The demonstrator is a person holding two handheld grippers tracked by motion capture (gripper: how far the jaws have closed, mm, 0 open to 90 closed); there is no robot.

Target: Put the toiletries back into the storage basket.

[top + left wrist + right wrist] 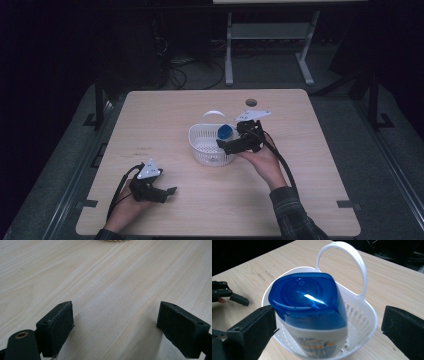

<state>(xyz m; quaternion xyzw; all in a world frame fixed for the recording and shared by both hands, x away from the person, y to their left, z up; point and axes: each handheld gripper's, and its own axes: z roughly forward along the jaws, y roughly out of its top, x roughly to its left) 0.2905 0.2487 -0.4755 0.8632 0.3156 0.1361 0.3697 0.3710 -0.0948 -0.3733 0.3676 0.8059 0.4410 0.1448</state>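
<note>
A white perforated basket (212, 145) with an upright loop handle (216, 116) is seen near the middle of the tabletop (165, 115), slightly to the right of centre. One item is recorded inside it: a white bottle (317, 337) with a blue flip cap (305, 296), standing tilted, cap uppermost. In the high view the blue cap (224, 132) is seen at the right side of the basket, above the rim. The bottle's base is hidden by the basket wall; printed markings on its body are noted but are too blurred to read. The rest of the basket floor, as far as it is visible through the slots, is seen bare.

The right gripper (231, 145) is held at the near right rim of the basket, pointing left toward the bottle. In the right gripper view its fingers (253, 327) are seen spread wide on either side of the bottle. The left-hand pad is seen just beside the cap's edge; whether it touches cannot be told. The right-hand pad is well apart from the bottle, so no grip is recorded.

The left gripper (167, 192) is held at the near left of the tabletop, well apart from the basket. Its fingers (56, 327) are seen wide apart with only bare wood between them; a strip of the basket's rim (112, 240) is visible at the far edge of that view.
</note>
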